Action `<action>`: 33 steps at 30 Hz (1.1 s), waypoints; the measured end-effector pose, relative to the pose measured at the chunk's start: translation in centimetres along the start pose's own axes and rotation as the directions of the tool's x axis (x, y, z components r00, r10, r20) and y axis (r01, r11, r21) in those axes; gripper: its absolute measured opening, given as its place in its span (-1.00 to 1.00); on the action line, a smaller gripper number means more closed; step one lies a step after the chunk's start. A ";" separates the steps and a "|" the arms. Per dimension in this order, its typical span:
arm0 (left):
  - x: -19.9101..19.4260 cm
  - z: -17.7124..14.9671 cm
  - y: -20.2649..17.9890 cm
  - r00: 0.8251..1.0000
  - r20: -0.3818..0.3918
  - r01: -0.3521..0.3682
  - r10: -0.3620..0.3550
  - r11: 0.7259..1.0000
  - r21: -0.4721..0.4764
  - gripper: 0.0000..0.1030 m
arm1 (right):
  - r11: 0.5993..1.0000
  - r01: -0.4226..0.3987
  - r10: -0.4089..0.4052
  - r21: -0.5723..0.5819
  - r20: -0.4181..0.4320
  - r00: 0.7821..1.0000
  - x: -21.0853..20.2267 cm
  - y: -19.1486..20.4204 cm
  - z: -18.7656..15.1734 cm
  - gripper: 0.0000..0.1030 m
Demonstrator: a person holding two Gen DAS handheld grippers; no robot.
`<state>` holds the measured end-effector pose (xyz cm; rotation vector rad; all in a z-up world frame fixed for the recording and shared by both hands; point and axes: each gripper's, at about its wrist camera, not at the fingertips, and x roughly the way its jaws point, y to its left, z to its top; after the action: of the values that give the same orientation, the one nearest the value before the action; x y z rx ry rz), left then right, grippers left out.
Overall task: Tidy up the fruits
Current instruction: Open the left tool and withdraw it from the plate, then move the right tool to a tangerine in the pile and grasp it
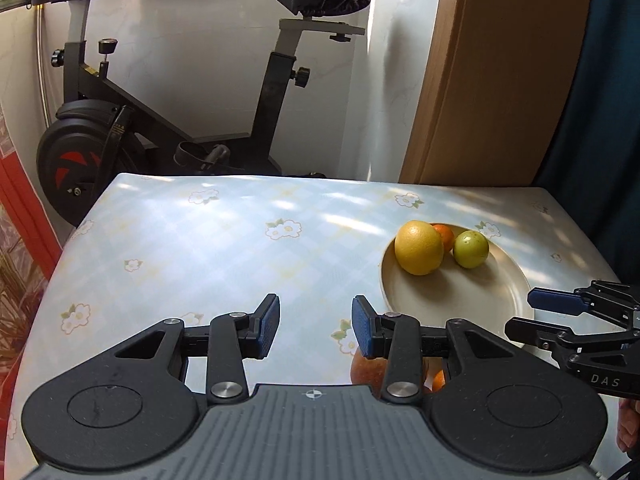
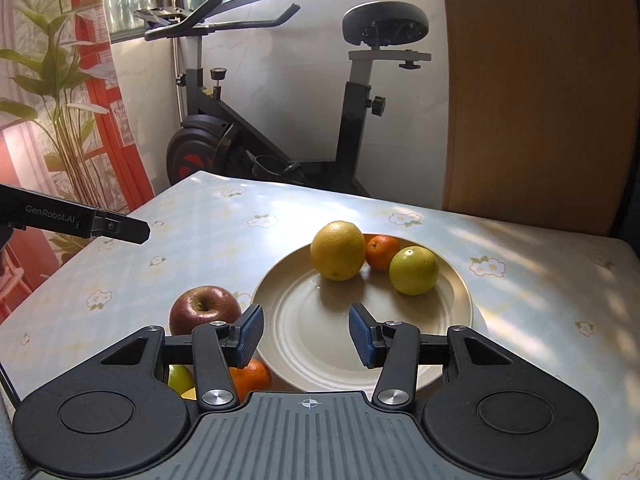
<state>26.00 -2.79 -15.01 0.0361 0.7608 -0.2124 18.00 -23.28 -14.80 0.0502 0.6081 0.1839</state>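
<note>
The left tongs (image 1: 315, 327) and right tongs (image 2: 306, 334) both stand partly open and empty. Ahead of the right tongs, the plate (image 2: 304, 344) holds a yellow citrus (image 2: 337, 250), small orange (image 2: 381, 252) and green fruit (image 2: 414, 271). An apple (image 2: 204, 309) lies just left of them, beside the plate on the table (image 2: 540, 300).

Empty right claw (image 2: 306, 334) hovers over plate (image 2: 304, 356) holding three fruits.

Glossy ware on a smooth patterned cover

A glazed, glossy plate (image 2: 456, 300) is seen on a smooth, faintly shiny floral tablecloth (image 2: 200, 240); dimpled peel is shown by the yellow citrus (image 2: 338, 250), polished skin by the red apple (image 2: 204, 306), matt wood grain by the far right panel (image 2: 532, 100).
</note>
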 end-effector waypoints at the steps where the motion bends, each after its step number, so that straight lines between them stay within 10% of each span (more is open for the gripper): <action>1: -0.4 -0.3 0.1 1.000 0.004 0.008 -0.007 1.000 -0.013 -0.19 | 1.000 0.000 0.000 0.013 0.014 1.000 -0.4 0.1 -0.4 -0.14; 10: -4.3 -2.1 -0.8 0.998 0.049 -0.026 0.027 0.999 -0.031 -0.18 | 0.983 0.083 -0.103 0.165 0.115 0.988 -4.5 0.0 -5.0 -0.14; 33: -5.8 -5.9 -2.0 0.993 0.095 -0.057 0.066 0.994 -0.096 -0.18 | 0.994 0.047 -0.045 0.100 -0.020 0.999 -4.2 3.3 -8.2 -0.24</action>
<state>17.55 -3.04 -15.19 -0.0386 0.6698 -0.1190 9.38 -20.90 -18.82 0.1317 0.6353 0.1088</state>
